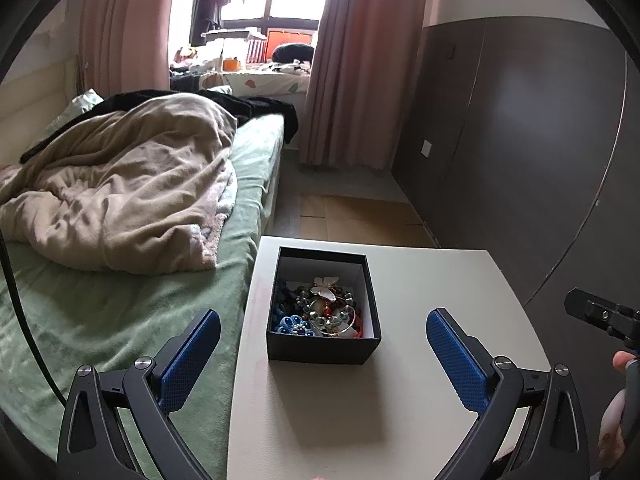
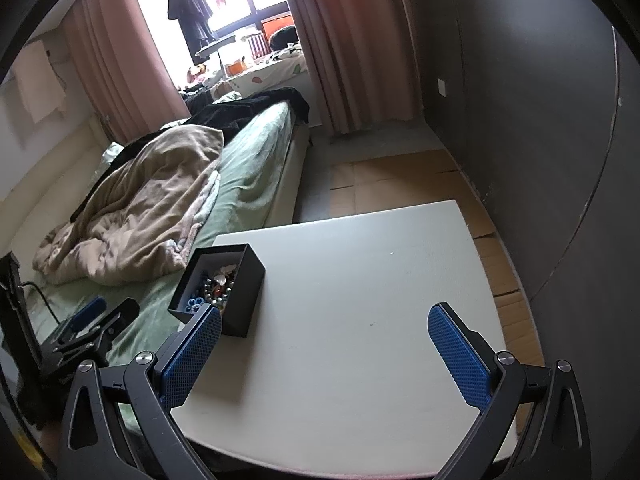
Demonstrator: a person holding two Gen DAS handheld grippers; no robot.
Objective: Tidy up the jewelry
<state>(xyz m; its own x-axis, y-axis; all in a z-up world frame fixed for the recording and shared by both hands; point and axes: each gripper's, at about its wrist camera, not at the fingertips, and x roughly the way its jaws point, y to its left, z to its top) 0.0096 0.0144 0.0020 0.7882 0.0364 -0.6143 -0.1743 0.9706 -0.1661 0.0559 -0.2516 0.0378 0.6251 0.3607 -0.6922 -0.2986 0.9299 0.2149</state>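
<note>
Left gripper [image 1: 323, 354] was spread wide, blue pads [image 1: 192, 360] far apart and nothing between them. It hovered above the near part of the white table [image 1: 420, 300]. The black box [image 1: 324, 346] sat straight ahead of it, between the lines of the two fingers but beyond their tips, not touched. The box stood open-topped, upright, on the table's left portion near the edge that adjoins the bed [image 1: 120, 320].

Inside the box lay the jewelry [image 1: 324, 312], a tangled heap: a blue flower-shaped piece at the near left, a pale butterfly-like piece toward the far side, mixed red and clear beads, and a gold-toned ring or bangle. Individual items could not be separated further.

Right gripper [image 2: 325, 354] was likewise wide and empty, held over the bare middle of the table. From it the box lay ahead and to the left, just past its left fingertip [image 2: 200, 344]; contact could not be judged, since the pad overlapped the box's near corner in view. The left gripper showed at the lower left of that view, over the bed. A rumpled beige blanket [image 1: 120, 200] lay on the green sheet, farther left of the left gripper.
</note>
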